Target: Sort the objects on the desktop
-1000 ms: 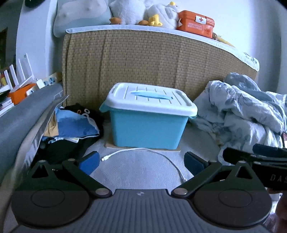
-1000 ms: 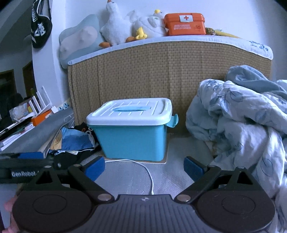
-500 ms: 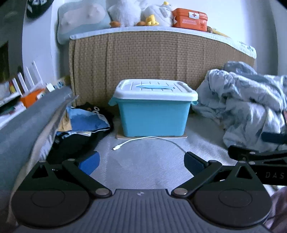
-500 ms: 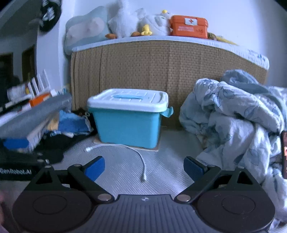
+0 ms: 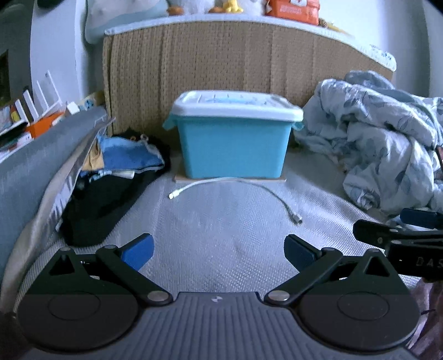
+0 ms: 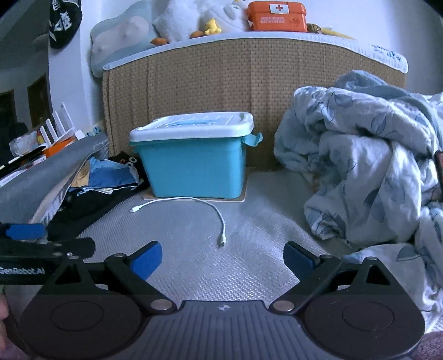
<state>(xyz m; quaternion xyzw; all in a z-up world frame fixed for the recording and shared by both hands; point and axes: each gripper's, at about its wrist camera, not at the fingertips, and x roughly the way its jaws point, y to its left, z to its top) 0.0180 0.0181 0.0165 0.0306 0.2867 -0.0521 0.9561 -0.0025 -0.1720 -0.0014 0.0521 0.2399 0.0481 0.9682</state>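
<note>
A blue storage box with a white lid [image 5: 232,144] stands shut against the woven headboard; it also shows in the right wrist view [image 6: 193,160]. A white charging cable [image 5: 235,185] lies curved on the grey mat in front of the box, seen also in the right wrist view [image 6: 193,205]. My left gripper [image 5: 218,250] is open and empty, well short of the cable. My right gripper [image 6: 221,259] is open and empty, just short of the cable's near plug [image 6: 221,243]. Each gripper shows at the edge of the other's view.
A pile of dark and blue clothes [image 5: 116,177] lies left of the box. A crumpled floral quilt [image 6: 365,166] fills the right. A grey slab [image 5: 36,166] slopes along the left. Plush toys and an orange first-aid case [image 6: 277,16] sit on the headboard.
Both grippers have pulled back from the box, so the box looks smaller and the whole cable now shows. Both stay open and empty.
</note>
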